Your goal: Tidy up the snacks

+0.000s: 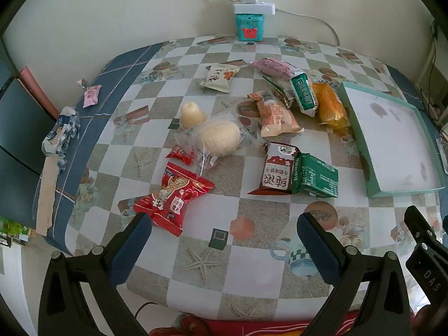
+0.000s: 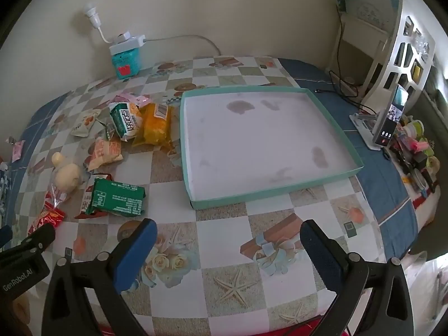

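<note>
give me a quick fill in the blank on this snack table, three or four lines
1. The teal tray holds ____ snacks so far.
2. Both the left gripper and the right gripper have their jaws ____.
3. The orange packet lies against the tray's ____ wall in the right wrist view.
4. The dark green packet rests partly on a ____ and white packet.

Missing words: no; open; left; red

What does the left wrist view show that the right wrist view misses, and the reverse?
Left only: the crumpled blue-white wrapper at the table's left edge.
Right only: the phone on its stand and the cluttered shelf beside the table.
Both: the empty teal tray, orange packet, green packet, teal box by the wall, and both claws open.
</note>
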Demonstrator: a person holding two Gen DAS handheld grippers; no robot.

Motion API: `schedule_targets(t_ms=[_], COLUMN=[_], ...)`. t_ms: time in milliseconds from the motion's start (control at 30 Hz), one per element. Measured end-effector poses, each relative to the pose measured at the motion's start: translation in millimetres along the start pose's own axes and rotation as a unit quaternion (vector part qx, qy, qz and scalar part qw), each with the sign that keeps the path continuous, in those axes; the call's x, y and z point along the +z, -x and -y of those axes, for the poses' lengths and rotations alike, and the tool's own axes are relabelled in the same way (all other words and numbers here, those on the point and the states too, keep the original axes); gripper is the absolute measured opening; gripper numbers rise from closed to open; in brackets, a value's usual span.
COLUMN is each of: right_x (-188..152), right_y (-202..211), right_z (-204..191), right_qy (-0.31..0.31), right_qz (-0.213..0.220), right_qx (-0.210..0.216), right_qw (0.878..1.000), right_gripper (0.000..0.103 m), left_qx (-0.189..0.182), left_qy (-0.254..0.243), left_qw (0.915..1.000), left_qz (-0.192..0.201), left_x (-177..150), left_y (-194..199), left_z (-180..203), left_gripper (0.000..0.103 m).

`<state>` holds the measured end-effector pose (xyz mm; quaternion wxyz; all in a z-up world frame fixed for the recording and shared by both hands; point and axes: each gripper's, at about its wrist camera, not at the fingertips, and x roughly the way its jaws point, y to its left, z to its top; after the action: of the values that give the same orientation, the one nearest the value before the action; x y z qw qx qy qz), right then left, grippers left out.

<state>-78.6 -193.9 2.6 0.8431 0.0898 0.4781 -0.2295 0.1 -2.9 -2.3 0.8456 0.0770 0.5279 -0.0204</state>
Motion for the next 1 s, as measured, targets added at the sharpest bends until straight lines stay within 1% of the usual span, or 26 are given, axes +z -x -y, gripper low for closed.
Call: schedule_targets(t_ms=[1000], right_x=[0.5], right_y=[-0.5], right_z=[1.0], right_qy=[0.0], right_qz=[0.0], right_qx=[0.0], right_qw=[1.0], right_gripper=[0.103], left_qx=[0.009], left_qy=[-0.004], left_qw=[0.9999], left_qz=[-0.004], left_x=[0.7], left_y=[-0.5], left_z=[-1.5], left_gripper=[0.103])
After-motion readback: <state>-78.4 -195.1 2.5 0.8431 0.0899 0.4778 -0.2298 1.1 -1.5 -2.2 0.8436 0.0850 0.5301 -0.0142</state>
